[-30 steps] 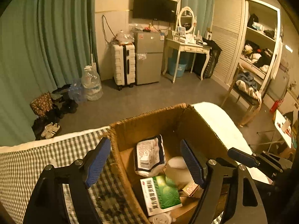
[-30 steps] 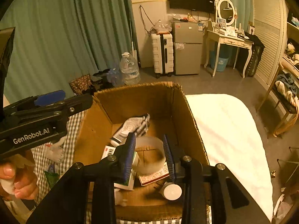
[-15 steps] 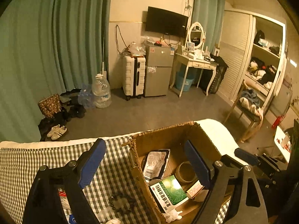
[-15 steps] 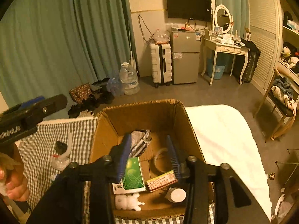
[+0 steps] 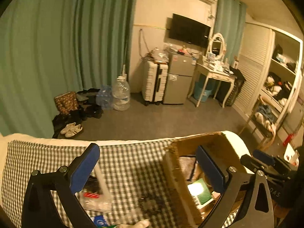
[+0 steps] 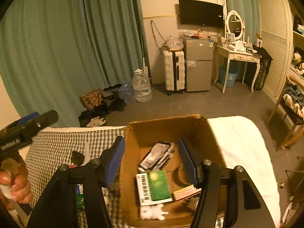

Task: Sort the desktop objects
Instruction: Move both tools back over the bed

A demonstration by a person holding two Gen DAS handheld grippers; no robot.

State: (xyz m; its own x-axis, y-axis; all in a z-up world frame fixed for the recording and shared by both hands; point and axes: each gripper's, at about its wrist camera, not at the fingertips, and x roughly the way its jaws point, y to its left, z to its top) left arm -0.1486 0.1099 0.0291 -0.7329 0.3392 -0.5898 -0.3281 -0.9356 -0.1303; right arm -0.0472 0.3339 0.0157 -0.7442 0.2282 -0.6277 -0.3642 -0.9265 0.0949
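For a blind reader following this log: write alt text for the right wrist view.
The right tool, open and empty, hangs over an open cardboard box holding a green booklet, a silver packet and a small white toy. The box sits on a checked cloth, with the left tool at the left edge.

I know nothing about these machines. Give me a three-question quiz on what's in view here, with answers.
1. True or false: the right tongs are clamped on the green box.
2. Where does the green box lie? A) in the cardboard box B) on the checkered cloth C) on the floor
3. Fill in: the left tongs are ___.

Key: 1 false, they are open and hold nothing; 2 A; 3 open.
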